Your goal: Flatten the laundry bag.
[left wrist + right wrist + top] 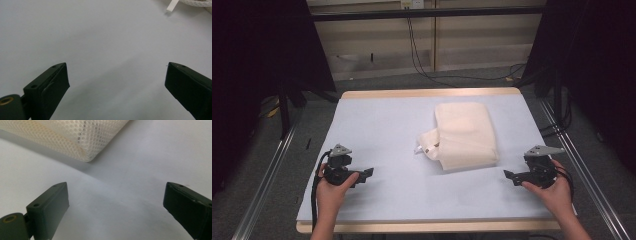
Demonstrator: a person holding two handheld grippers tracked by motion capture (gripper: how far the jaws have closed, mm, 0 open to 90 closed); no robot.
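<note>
We see the cream mesh fabric bundle (75,137) cut off by the right gripper view's top edge; in the left gripper view its white tag (172,6) is likewise clipped, any print unreadable.

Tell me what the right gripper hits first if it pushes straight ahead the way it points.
Probably the cream mesh bag: its rounded corner lies ahead, slightly left of the open right gripper, with bare white table cover in between. Depth is unclear.
</note>
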